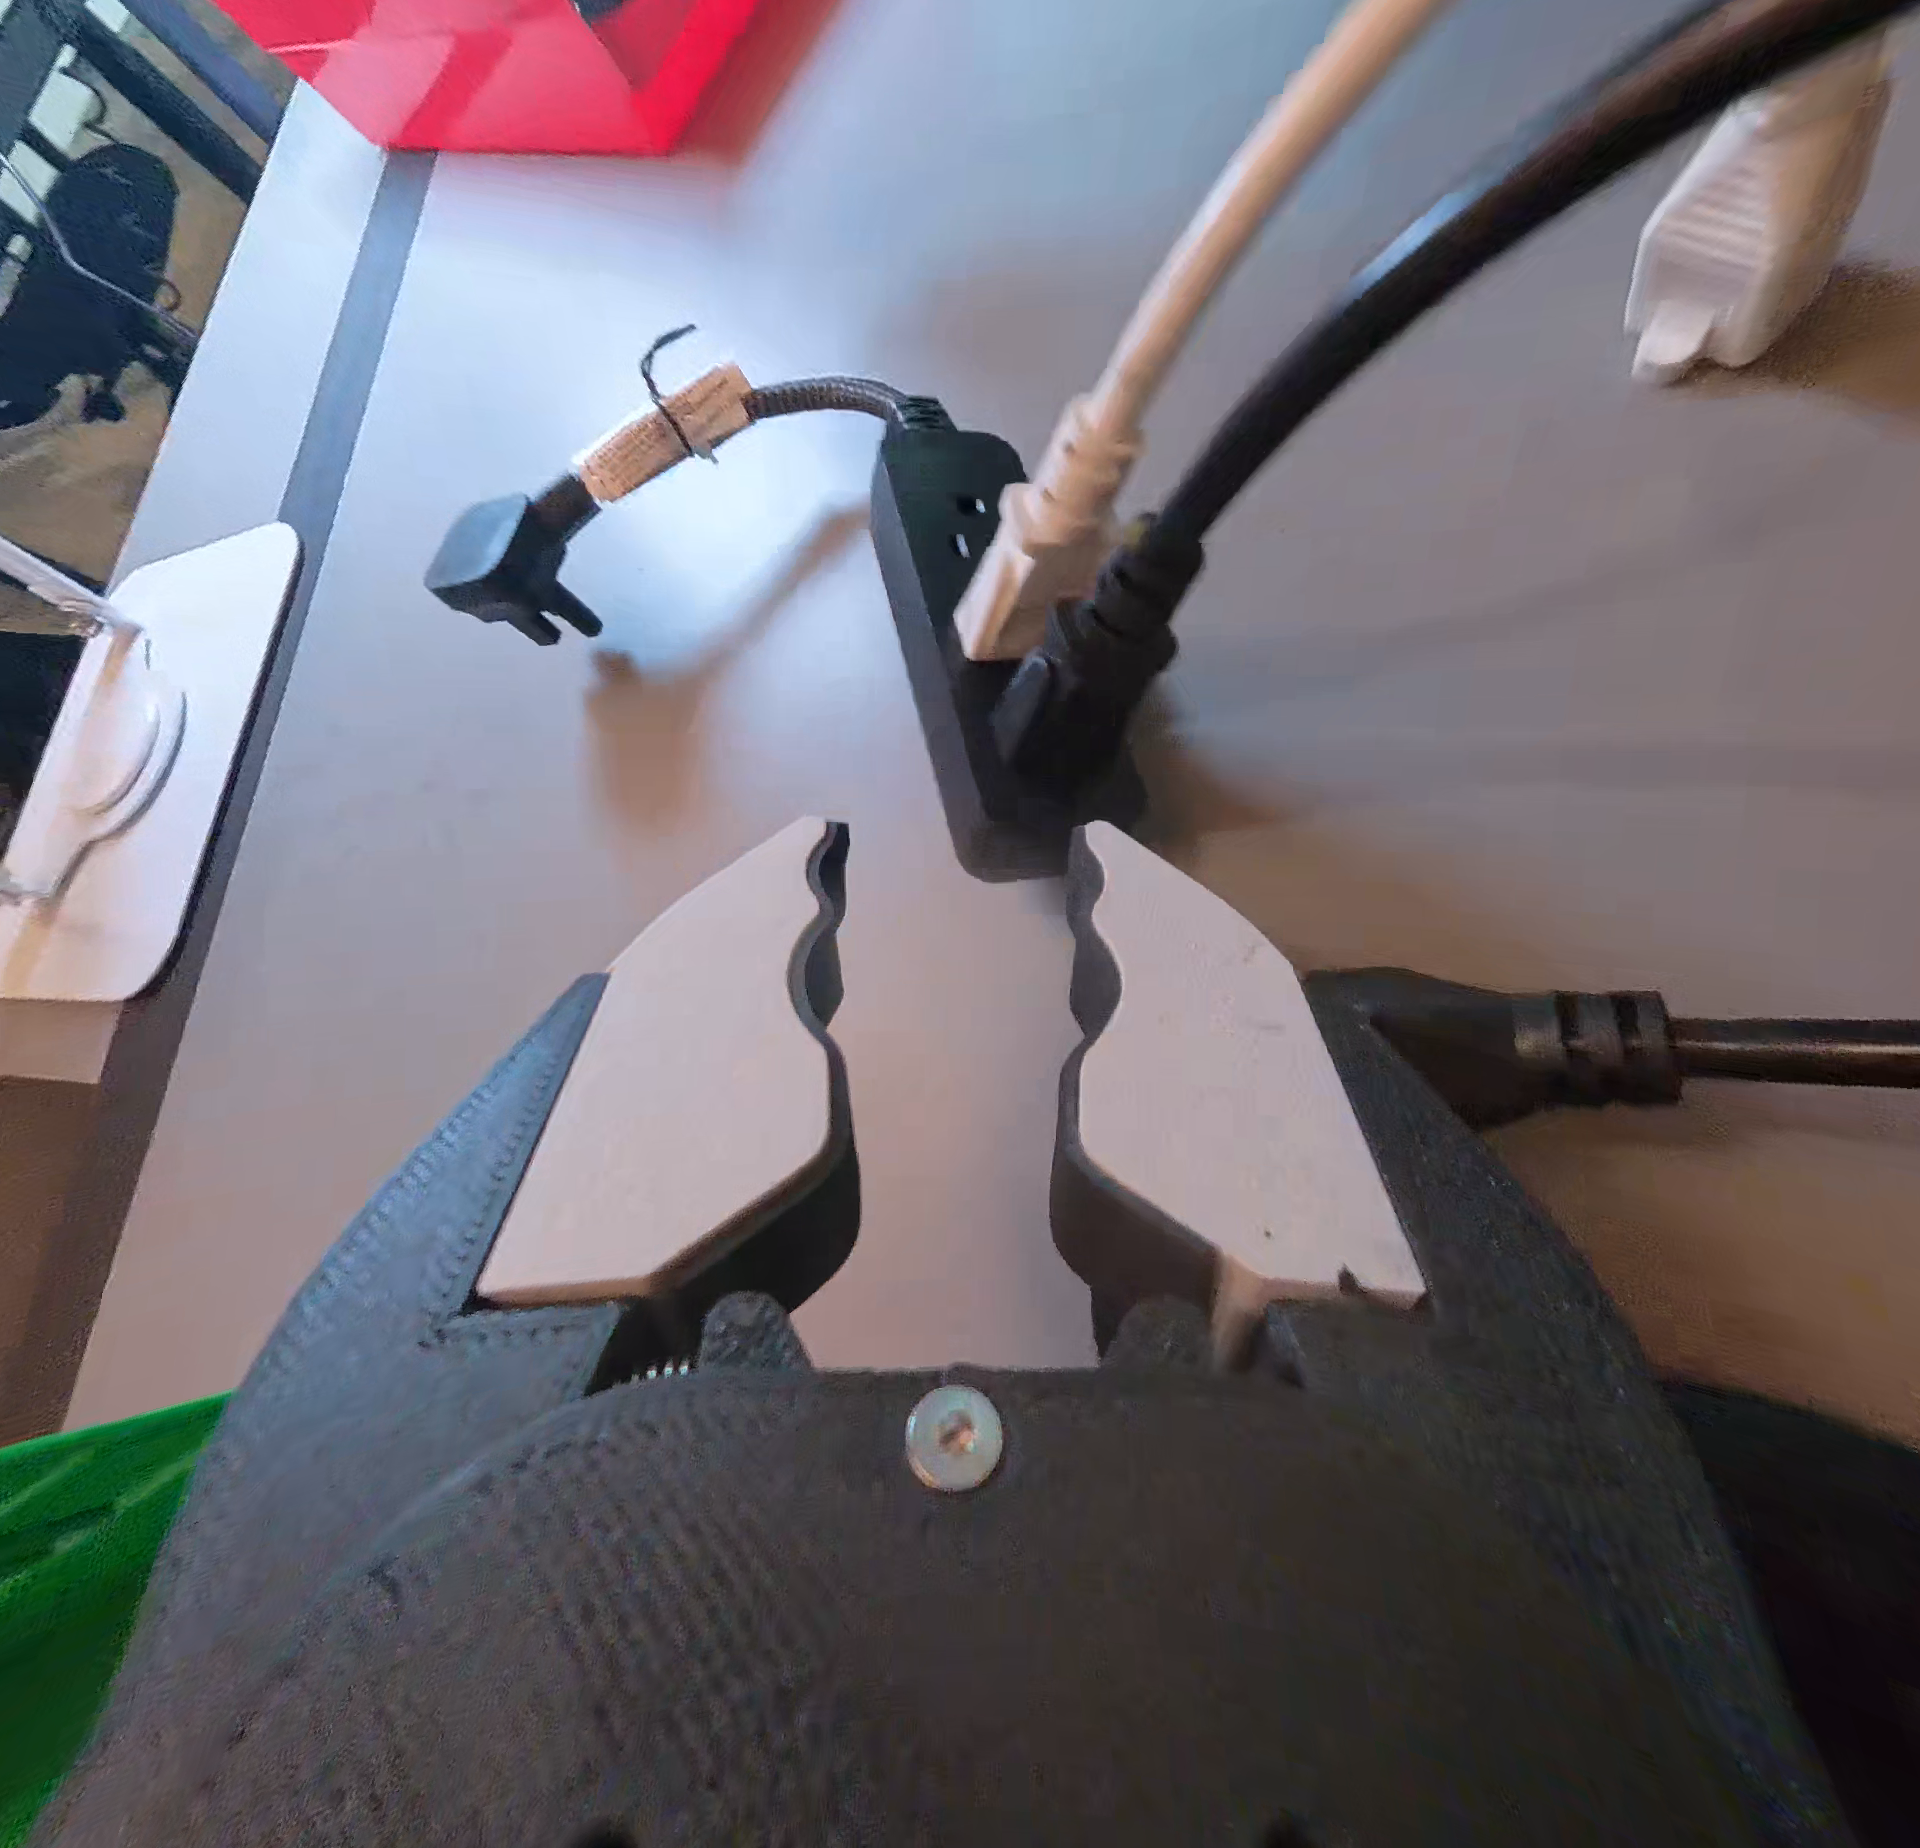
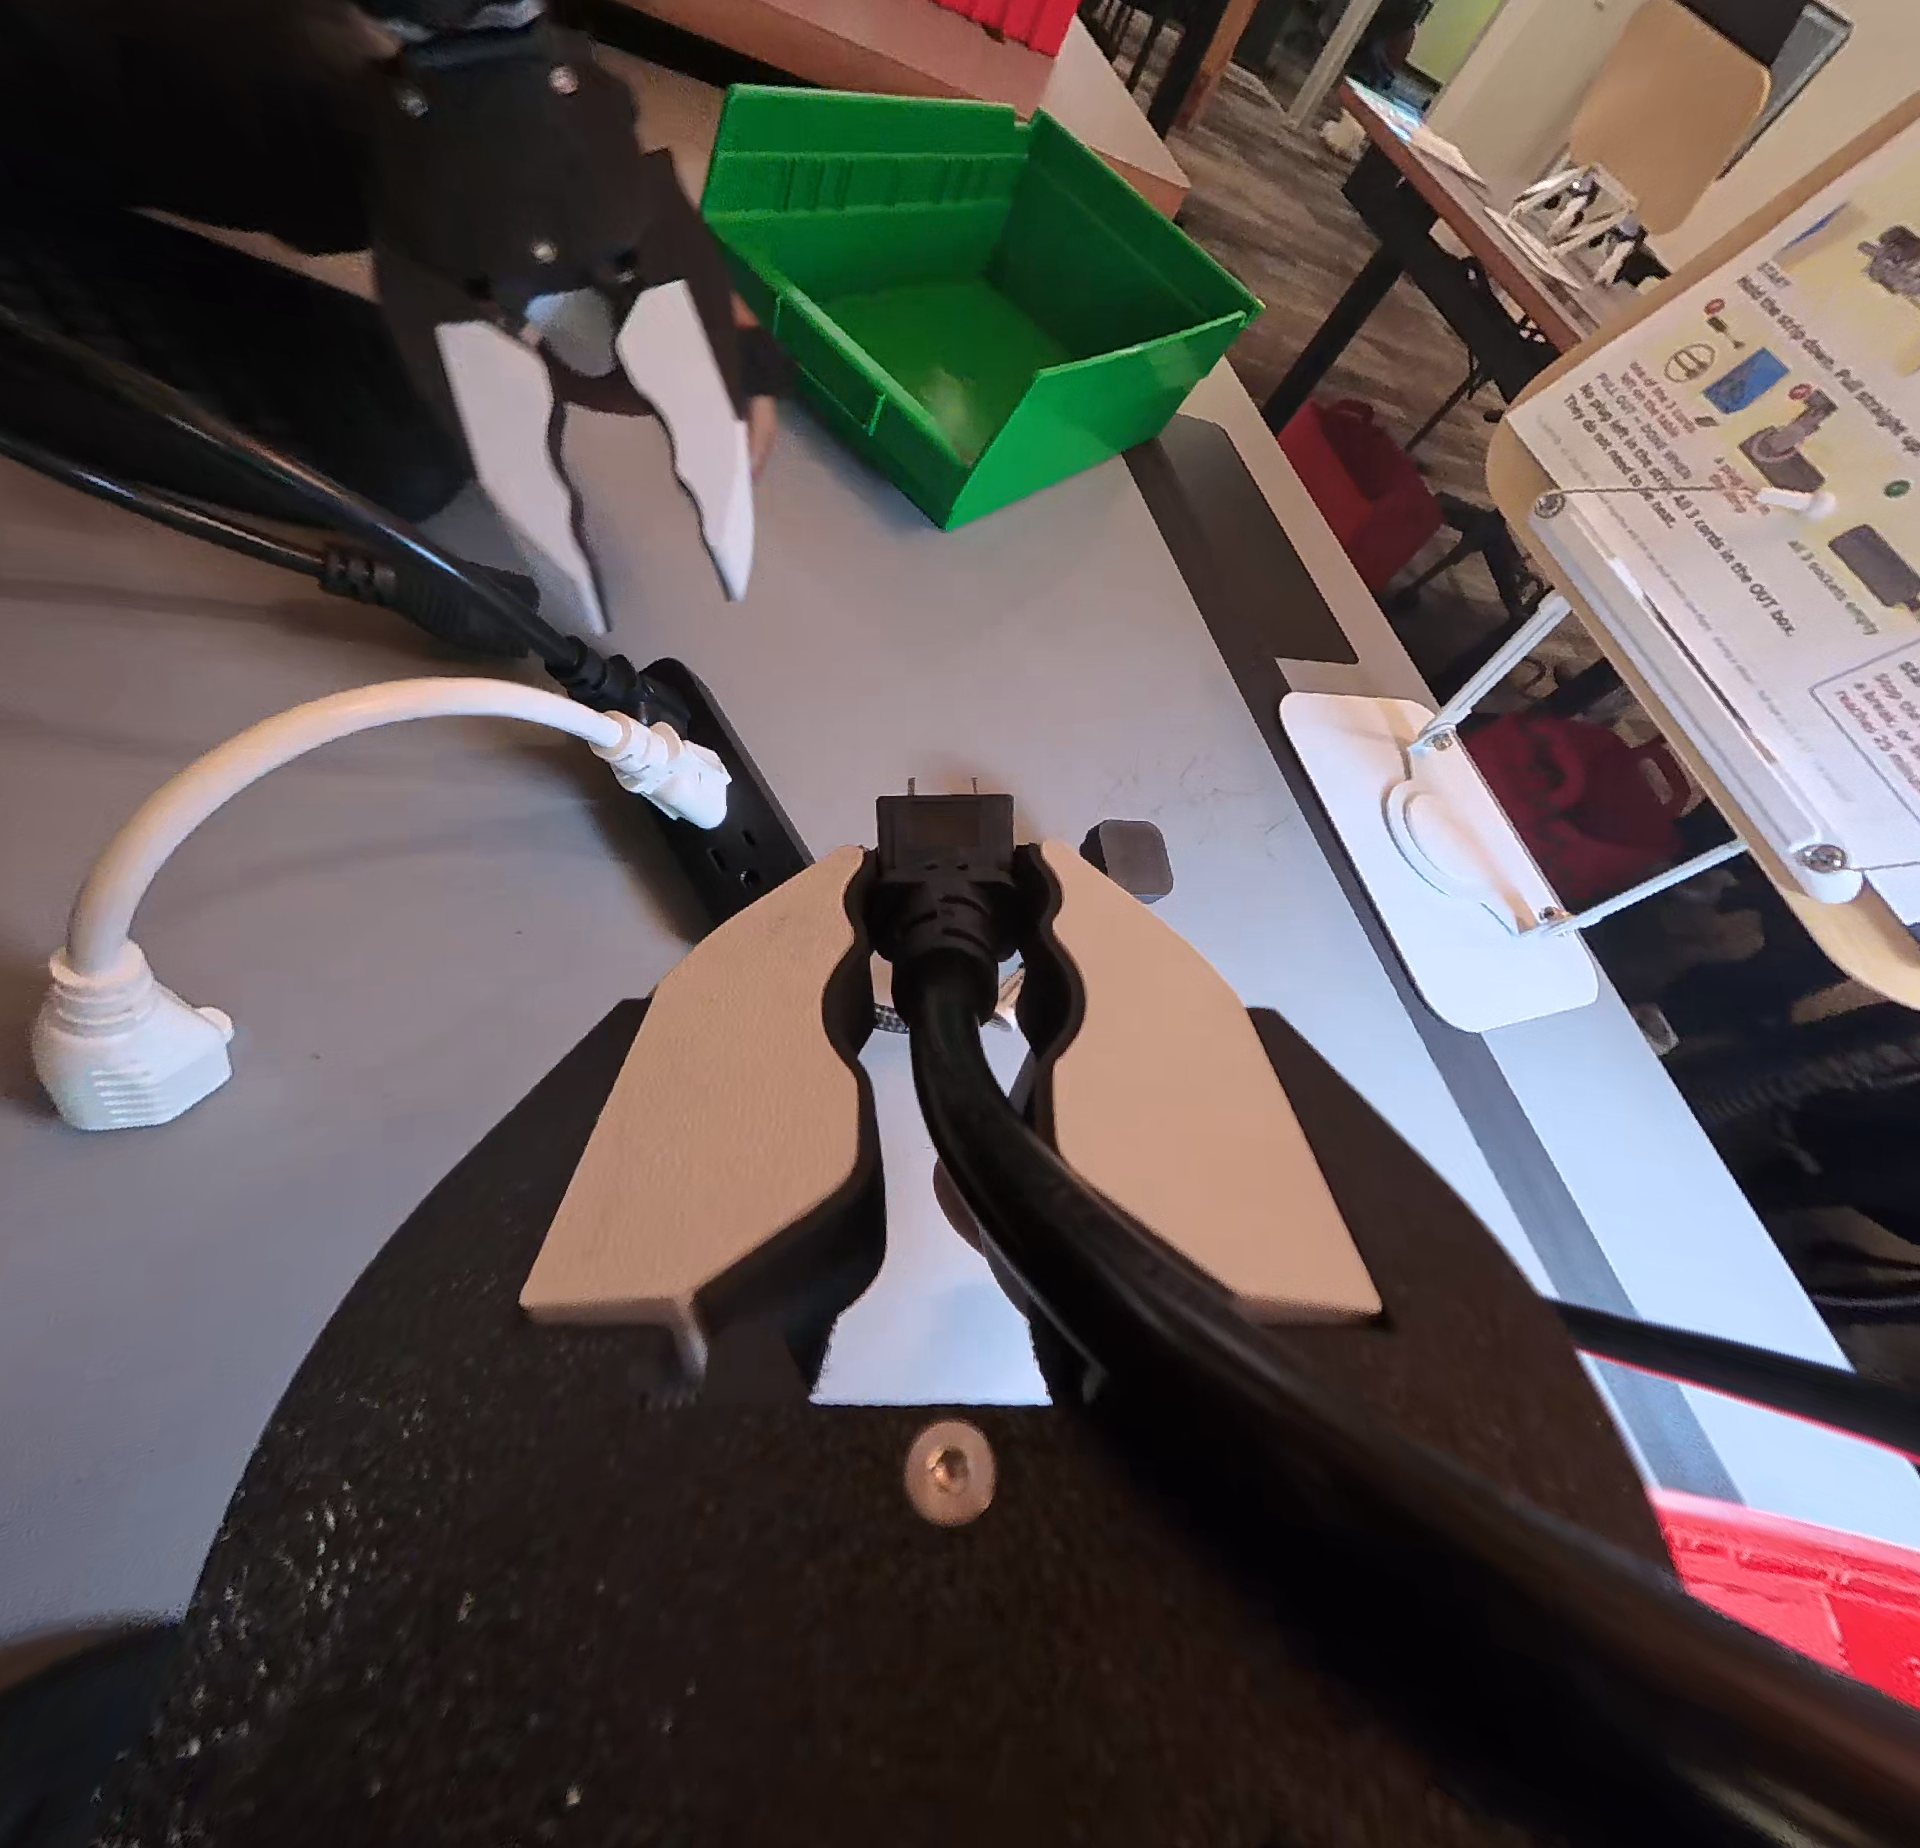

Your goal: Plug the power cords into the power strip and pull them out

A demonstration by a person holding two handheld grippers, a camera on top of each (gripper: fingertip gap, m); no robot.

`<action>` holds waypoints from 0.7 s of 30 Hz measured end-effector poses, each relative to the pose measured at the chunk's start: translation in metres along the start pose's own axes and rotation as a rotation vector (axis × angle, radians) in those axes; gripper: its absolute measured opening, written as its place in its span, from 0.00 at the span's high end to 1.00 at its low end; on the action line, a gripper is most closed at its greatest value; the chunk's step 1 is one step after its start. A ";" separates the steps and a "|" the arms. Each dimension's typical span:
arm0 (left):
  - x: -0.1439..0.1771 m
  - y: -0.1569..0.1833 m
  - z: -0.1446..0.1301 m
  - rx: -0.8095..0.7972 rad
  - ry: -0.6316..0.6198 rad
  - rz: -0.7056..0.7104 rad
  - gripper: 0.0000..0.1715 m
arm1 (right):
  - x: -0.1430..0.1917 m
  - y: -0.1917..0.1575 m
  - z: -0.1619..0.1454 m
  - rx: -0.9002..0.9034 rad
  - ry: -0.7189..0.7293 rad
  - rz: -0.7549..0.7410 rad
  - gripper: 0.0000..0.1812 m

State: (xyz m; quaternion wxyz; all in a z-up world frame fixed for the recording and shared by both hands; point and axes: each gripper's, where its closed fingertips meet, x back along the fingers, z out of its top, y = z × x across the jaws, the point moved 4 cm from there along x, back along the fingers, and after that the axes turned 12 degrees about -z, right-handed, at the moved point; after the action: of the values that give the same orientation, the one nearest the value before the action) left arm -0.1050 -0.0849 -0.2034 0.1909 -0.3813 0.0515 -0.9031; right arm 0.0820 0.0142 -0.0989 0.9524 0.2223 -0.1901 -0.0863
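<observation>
In the left wrist view, the left gripper point(image 1: 956, 853) sits low at the near end of the black power strip point(image 1: 940, 655), a position suited to bracing the strip against the table point(image 1: 1455, 759) during insertion. Its jaws stand apart and hold nothing; one fingertip point(image 1: 1101, 863) is at the strip's end (contact cannot be confirmed). A white plug point(image 1: 1023, 572) and a black plug point(image 1: 1081, 697) are seated in the strip, leaving the far socket free. The strip's own plug point(image 1: 488, 562) lies unconnected on the table. In the right wrist view, the right gripper point(image 2: 943, 848) is clamped on a third black plug point(image 2: 943, 832), prongs pointing forward and clear of the fingers, apparently ready for the free socket. The cord point(image 2: 997, 1154) trails back between the fingers. A green bin point(image 2: 1039, 427) stands beyond, well apart.
</observation>
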 end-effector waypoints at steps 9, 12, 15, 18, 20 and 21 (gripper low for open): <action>-0.049 0.001 0.010 -0.047 -0.152 0.079 0.69 | -0.015 -0.013 -0.009 -0.029 -0.039 0.010 0.86; -0.057 -0.006 0.012 -0.022 -0.165 0.005 0.74 | -0.015 -0.016 -0.011 -0.005 -0.073 0.034 0.86; -0.061 -0.011 0.015 0.080 -0.108 -0.156 0.74 | -0.017 -0.021 -0.018 0.038 -0.151 0.095 0.86; -0.069 -0.016 0.017 0.211 -0.041 -0.344 0.75 | -0.026 -0.034 -0.027 0.077 -0.280 0.199 0.86; -0.074 -0.019 0.019 0.244 -0.022 -0.419 0.75 | -0.034 -0.045 -0.035 0.096 -0.391 0.271 0.86; -0.076 -0.021 0.020 0.242 -0.018 -0.442 0.75 | -0.039 -0.049 -0.040 0.102 -0.454 0.307 0.86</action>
State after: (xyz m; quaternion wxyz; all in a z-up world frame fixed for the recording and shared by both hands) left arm -0.0490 -0.0353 -0.2355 0.0335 -0.3659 -0.1433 -0.9190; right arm 0.0586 -0.0040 -0.1675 0.8749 0.2134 -0.4341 0.0213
